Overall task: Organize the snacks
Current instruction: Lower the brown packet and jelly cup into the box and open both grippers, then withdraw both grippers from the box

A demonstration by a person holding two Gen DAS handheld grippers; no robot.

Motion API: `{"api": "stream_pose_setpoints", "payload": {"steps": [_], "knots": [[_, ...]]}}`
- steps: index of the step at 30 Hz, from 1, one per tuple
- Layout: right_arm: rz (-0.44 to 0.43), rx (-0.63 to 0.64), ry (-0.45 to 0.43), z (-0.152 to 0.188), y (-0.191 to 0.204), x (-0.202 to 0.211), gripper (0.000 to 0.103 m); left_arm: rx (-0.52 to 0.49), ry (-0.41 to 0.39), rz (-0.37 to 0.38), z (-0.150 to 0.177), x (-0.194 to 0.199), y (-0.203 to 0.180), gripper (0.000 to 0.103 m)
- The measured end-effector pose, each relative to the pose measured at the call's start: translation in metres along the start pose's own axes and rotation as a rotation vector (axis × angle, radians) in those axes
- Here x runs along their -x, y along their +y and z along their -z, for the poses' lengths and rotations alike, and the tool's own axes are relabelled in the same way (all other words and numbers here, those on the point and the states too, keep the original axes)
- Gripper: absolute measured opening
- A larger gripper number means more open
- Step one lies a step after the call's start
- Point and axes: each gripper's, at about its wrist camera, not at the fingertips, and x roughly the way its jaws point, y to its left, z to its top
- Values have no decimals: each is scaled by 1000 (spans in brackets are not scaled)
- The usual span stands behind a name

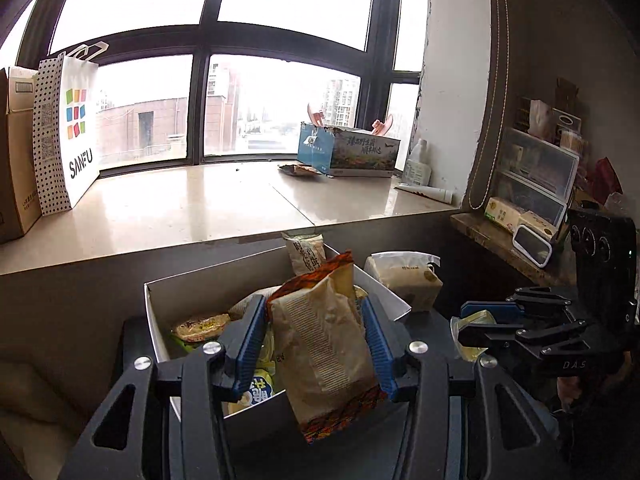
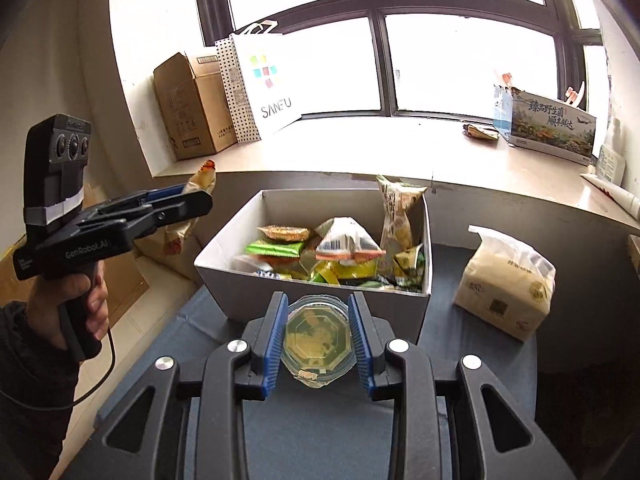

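My left gripper (image 1: 314,344) is shut on a tan snack bag with orange ends (image 1: 326,344), held up above the white cardboard box (image 1: 192,280). That same gripper (image 2: 196,200) appears at the left of the right wrist view, the bag (image 2: 202,176) sticking out past its tips. My right gripper (image 2: 318,340) is shut on a clear-wrapped round yellow pastry (image 2: 317,340), just in front of the box (image 2: 320,294). The box holds several snack packets (image 2: 344,242), and a tall green-and-white packet (image 2: 396,212) leans in its far right corner. From the left wrist view, the right gripper (image 1: 476,330) is at the right with the pastry (image 1: 474,320).
A soft tissue pack (image 2: 506,282) lies right of the box on the dark blue surface (image 2: 304,432). The stone window sill (image 1: 180,204) carries a white SANFU paper bag (image 1: 68,132), a brown carton (image 2: 192,104) and a printed box (image 2: 552,124). Cluttered drawers (image 1: 536,176) stand at the right.
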Motion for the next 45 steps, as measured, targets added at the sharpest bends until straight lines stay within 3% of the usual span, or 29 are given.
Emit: {"api": "stream_pose_setpoints", "payload": {"steps": [4, 13, 14, 15, 16, 17, 18, 19, 23, 25, 30, 34, 39, 41, 43, 45], "knots": [[-42, -43, -5, -42, -11, -28, 34, 19, 40, 15, -20, -31, 16, 53], [32, -87, 71, -85, -36, -101, 34, 61, 136, -53, -25, -92, 46, 54], [47, -89, 80, -85, -38, -107, 34, 63, 146, -83, -22, -96, 49, 57], [55, -100, 83, -85, -41, -112, 35, 73, 165, -93, -20, -100, 53, 68], [49, -117, 86, -84, -46, -116, 43, 90, 188, -97, -16, -104, 58, 78], [39, -142, 91, -83, -51, -119, 77, 107, 204, -115, -11, -107, 62, 100], [45, -169, 85, -81, -57, -120, 97, 111, 202, -126, -7, -106, 64, 103], [51, -191, 62, -78, -62, -117, 103, 107, 199, -122, -3, -104, 65, 103], [32, -258, 38, -73, -75, -109, 103, 110, 197, -126, 7, -96, 61, 103], [41, -246, 25, -72, -72, -102, 103, 111, 170, -166, 10, -89, 56, 103], [169, -120, -20, -72, -49, -80, 103, 136, 116, -318, 9, -64, 39, 103], [268, 3, -84, -64, -18, -45, 103, 134, 43, -327, 9, -29, 20, 103], [206, 24, -155, -38, 10, 8, 103, 145, -38, -326, 20, 31, -10, 103], [211, 30, -175, -25, 19, 29, 103, 178, -83, -287, 29, 61, -22, 103], [198, 43, -171, -11, 27, 46, 103, 196, -72, -266, 38, 82, -35, 103], [183, 26, -161, 3, 31, 59, 103, 177, -43, -308, 49, 95, -51, 103]]}}
